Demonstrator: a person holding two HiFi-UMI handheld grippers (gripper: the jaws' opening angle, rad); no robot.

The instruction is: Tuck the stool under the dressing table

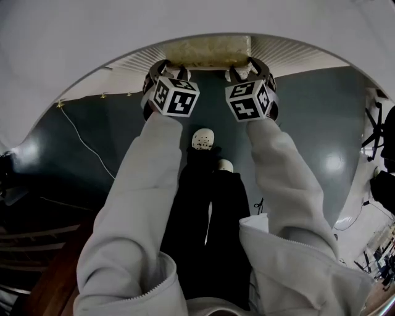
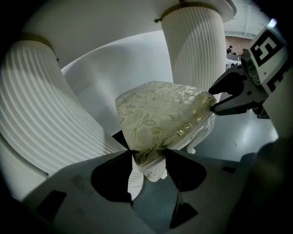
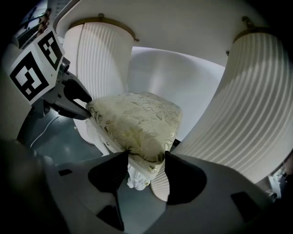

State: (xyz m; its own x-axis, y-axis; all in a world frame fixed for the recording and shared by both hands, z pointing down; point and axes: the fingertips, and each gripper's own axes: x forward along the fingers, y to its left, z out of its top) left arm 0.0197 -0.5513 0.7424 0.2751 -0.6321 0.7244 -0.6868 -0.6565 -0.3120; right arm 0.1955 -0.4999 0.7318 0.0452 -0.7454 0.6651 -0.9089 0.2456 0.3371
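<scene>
Stool (image 2: 160, 119): cream cushion with gold leaf print, white carved legs. It sits in the knee gap of the table (image 1: 185, 18), between the two fluted white pedestals (image 2: 41, 114) (image 2: 194, 50). In the head view only the cushion's near edge (image 1: 207, 50) shows past the table top's curved rim.

Left gripper (image 2: 149, 157): clamped on the near left corner of the stool, with cushion edge and frame between the jaws and both pads touching. Right gripper (image 3: 146, 160): same grip on the near right corner, pads against the cushion trim, a carved leg top just below.

Each gripper view also shows the other gripper at the opposite near corner: the right one (image 2: 219, 98) seen from the left, the left one (image 3: 84, 107) from the right. Both point forward and down, marker cubes up, side by side in the head view (image 1: 168, 65) (image 1: 250, 65).

Light sleeves (image 1: 142, 203) run back from both grippers, with dark trousers (image 1: 203, 228) and light shoes (image 1: 203, 139) between them. Floor (image 1: 111, 129) is dark grey-blue, with a thin cable (image 1: 86, 145) lying on it at the left.
</scene>
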